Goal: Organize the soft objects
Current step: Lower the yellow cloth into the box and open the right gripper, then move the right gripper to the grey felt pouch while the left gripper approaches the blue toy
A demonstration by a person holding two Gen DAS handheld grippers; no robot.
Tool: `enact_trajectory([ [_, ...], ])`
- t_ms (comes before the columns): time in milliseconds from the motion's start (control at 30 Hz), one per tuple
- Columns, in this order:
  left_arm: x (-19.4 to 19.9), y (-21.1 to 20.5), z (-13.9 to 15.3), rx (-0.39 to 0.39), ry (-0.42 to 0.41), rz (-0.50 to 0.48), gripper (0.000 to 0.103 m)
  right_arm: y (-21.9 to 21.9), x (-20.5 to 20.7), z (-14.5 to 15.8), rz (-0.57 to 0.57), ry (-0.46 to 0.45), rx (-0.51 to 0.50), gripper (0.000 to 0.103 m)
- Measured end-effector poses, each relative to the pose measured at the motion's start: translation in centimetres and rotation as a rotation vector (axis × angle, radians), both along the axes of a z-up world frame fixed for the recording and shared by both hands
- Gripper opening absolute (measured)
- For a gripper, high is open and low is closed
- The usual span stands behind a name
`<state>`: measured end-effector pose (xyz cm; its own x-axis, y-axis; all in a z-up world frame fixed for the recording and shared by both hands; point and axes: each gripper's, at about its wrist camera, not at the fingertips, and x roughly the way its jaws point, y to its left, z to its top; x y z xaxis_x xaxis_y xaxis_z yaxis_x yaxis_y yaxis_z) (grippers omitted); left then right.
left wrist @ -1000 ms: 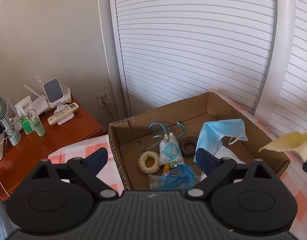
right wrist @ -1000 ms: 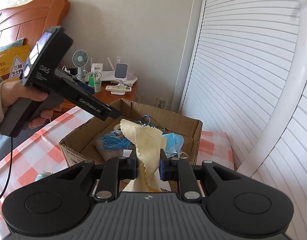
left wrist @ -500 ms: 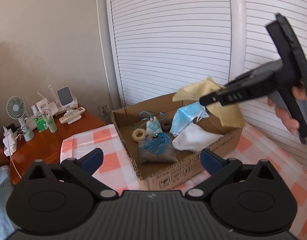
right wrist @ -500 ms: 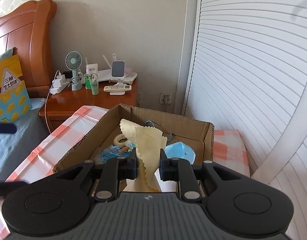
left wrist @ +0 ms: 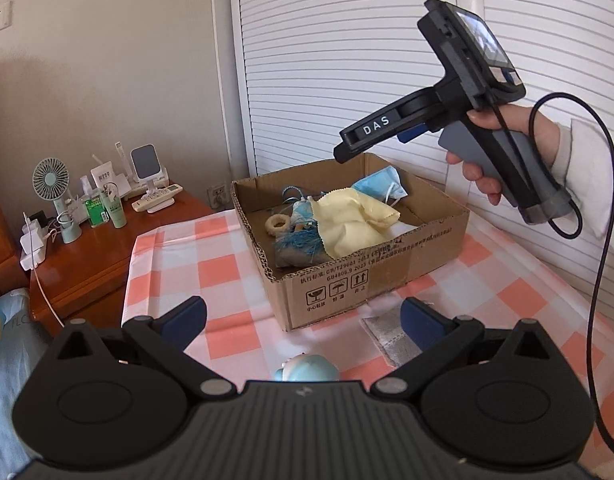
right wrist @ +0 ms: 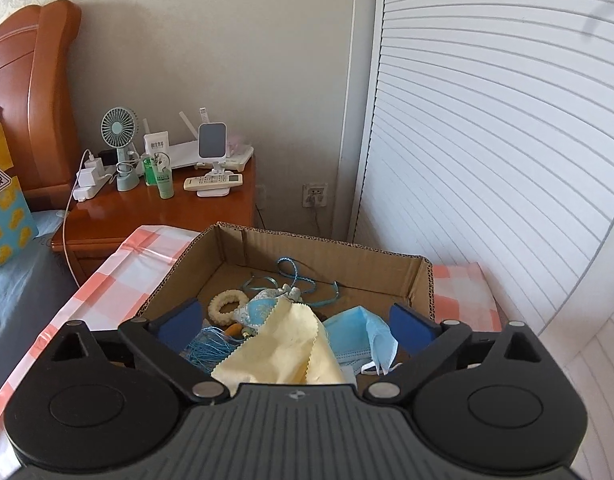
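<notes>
A cardboard box [left wrist: 371, 276] stands on the checked tablecloth. In it lie a yellow cloth [left wrist: 351, 224], a blue face mask [left wrist: 379, 184], a tasselled sachet [left wrist: 299, 240] and a cream ring [left wrist: 277, 224]. My right gripper [right wrist: 295, 316] hovers over the box with its jaws opening. The yellow cloth [right wrist: 287, 348] lies loose below and between the fingers, touching neither pad. My left gripper [left wrist: 303, 320] is open and holds nothing, on the near side of the box. Beside its right finger lies a grey cloth [left wrist: 383, 336], and a light blue soft toy [left wrist: 307, 368] lies just under it.
A person's hand [left wrist: 507, 148] holds the right gripper above the box's right side, its cable hanging down. A wooden nightstand [left wrist: 91, 256] at the left carries a fan, bottles and a remote. White louvered doors [left wrist: 347, 60] stand behind the box. A bed is at the far left.
The right gripper opened and the yellow cloth dropped into the box. The left gripper drew back from the box, so the grey cloth and blue toy came into its view.
</notes>
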<state>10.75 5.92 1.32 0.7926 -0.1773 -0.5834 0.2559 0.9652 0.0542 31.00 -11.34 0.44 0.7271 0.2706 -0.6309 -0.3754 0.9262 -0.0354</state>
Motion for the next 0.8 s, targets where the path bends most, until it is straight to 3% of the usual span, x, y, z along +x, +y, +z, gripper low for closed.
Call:
enact_trajectory([
  [400, -1.2, 0.4, -0.3, -0.006, 0.038, 0.039, 0.102, -0.7, -5.7, -1.0, -0.054, 0.041, -0.042, 0.103],
  [800, -1.2, 1.2, -2.6, -0.017, 0.085, 0.083, 0.102, -0.1, -11.5, -7.5, -0.052, 0.141, -0.015, 0.103],
])
